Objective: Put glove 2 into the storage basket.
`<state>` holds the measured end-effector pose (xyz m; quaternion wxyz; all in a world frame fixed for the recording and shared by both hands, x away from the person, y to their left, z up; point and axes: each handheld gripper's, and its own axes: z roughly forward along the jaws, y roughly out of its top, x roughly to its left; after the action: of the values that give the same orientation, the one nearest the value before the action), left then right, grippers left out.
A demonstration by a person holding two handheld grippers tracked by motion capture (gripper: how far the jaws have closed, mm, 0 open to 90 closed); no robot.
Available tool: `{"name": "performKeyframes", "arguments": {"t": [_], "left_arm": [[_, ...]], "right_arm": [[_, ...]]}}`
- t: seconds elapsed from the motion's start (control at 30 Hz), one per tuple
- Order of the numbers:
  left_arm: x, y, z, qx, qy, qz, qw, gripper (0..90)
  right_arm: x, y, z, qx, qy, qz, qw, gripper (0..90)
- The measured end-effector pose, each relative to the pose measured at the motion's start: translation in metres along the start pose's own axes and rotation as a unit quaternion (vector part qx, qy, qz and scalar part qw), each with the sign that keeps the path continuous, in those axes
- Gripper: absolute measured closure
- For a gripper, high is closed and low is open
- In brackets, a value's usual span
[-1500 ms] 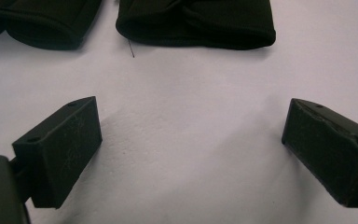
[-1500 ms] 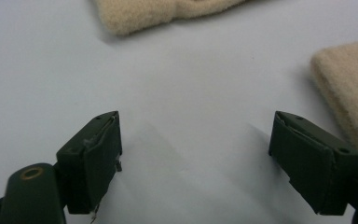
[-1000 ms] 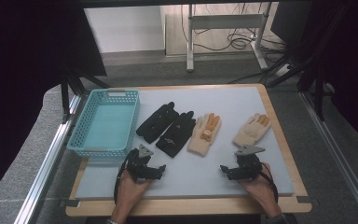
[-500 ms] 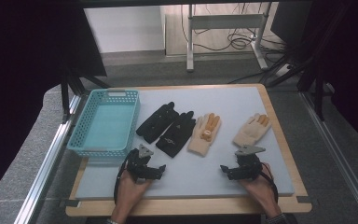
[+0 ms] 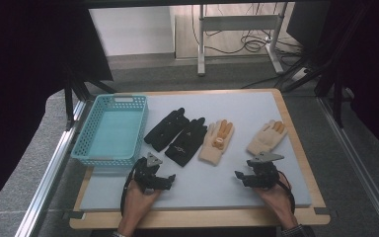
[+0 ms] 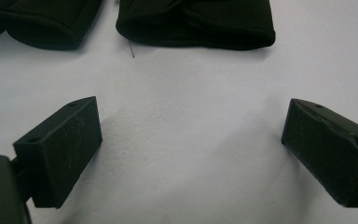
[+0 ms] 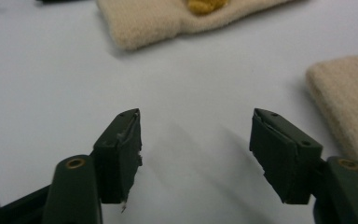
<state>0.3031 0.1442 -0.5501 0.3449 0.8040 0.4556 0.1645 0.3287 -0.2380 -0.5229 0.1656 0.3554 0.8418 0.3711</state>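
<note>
Right gripper (image 7: 196, 154) jaws have just been closing, nothing between them, still apart over bare mat near the cream gloves (image 5: 217, 142). Left gripper (image 6: 191, 154) gapes wide before the black gloves (image 5: 177, 136). Likely a pre-grasp check; basket (image 5: 86, 148) empty.

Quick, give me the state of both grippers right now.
Left gripper: open, nothing between its fingers, black gloves just ahead.
Right gripper: open, fingers have just been closing, nothing between them, beige gloves nearby.

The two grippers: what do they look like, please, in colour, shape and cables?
The left gripper and right gripper are black, each topped by a grey three-cornered plate, with a black cable looping round the wrist. Their jaws are blocky, matte and scuffed, with small holes and brass-coloured pivot screws.
</note>
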Motion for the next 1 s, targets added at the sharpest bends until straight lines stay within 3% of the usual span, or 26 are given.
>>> {"name": "performKeyframes", "arguments": {"t": [0.3,0.5,0.83,1.0], "left_arm": [[0.0,0.0,0.0,0.0,0.0,0.0,1.0,5.2],[0.0,0.0,0.0,0.0,0.0,0.0,1.0,5.2],[0.0,0.0,0.0,-0.001,0.0,0.0,1.0,5.3],[0.0,0.0,0.0,0.0,0.0,0.001,1.0,5.3]], "right_arm": [[0.003,0.017,0.008,0.0,0.032,0.012,0.9994,47.1],[0.007,0.039,0.023,-0.003,0.054,0.007,0.9985,49.9],[0.024,0.093,0.068,-0.019,0.079,-0.005,0.9967,49.4],[0.033,0.121,0.093,-0.027,0.079,-0.019,0.9963,50.6]]}}
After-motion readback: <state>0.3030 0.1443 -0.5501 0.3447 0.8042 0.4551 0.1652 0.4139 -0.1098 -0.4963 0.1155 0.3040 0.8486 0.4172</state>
